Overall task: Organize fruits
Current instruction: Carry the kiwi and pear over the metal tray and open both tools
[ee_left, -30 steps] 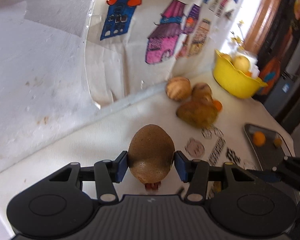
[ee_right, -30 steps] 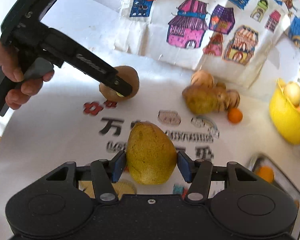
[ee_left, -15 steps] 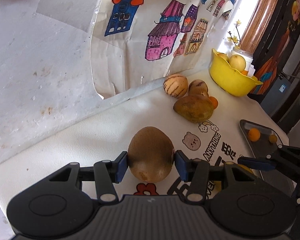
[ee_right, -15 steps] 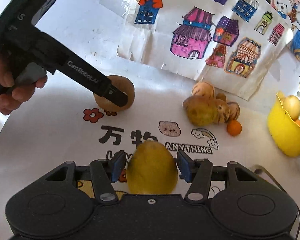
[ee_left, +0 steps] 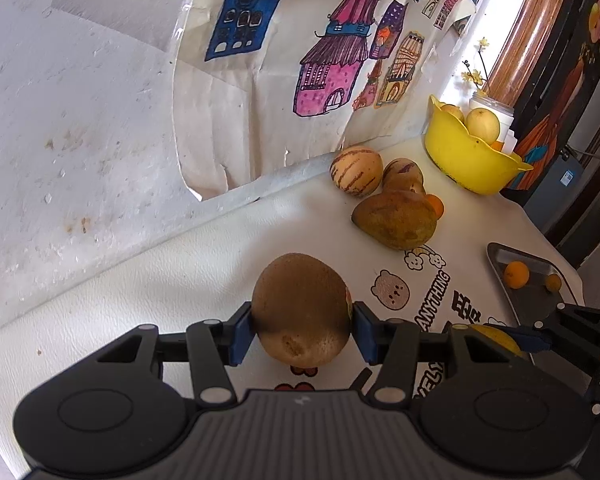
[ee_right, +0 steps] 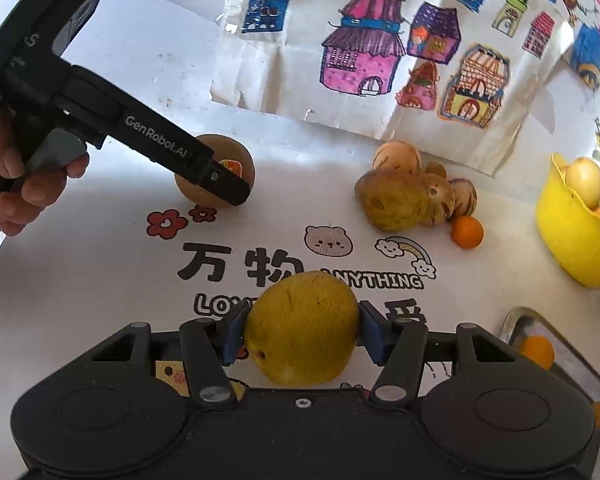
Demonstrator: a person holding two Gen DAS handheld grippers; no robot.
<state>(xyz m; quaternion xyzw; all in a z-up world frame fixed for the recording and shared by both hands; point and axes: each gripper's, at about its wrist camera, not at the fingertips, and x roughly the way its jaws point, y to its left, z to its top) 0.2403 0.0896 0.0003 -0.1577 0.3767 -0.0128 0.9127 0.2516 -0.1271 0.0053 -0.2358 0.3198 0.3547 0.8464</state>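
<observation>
My left gripper (ee_left: 302, 330) is shut on a brown kiwi (ee_left: 302, 312) just above the white printed mat; the kiwi (ee_right: 220, 168) also shows in the right wrist view, with the left gripper (ee_right: 232, 188) on it. My right gripper (ee_right: 302, 334) is shut on a yellow-green pear (ee_right: 304, 328) held over the mat. A brownish pear (ee_right: 388, 200), striped melons (ee_left: 356, 170) and a small orange (ee_right: 466, 232) lie grouped near the wall.
A yellow bowl (ee_left: 460, 160) with pale fruit stands at the far right; it also shows in the right wrist view (ee_right: 568, 240). A metal tray (ee_right: 580, 376) with small oranges (ee_left: 516, 275) lies at the right edge. A poster of drawn houses (ee_right: 380, 52) hangs on the wall behind.
Both grippers keep their fruit. The left gripper with the kiwi has eased back and down toward the mat; the right gripper has drawn back with the pear.
</observation>
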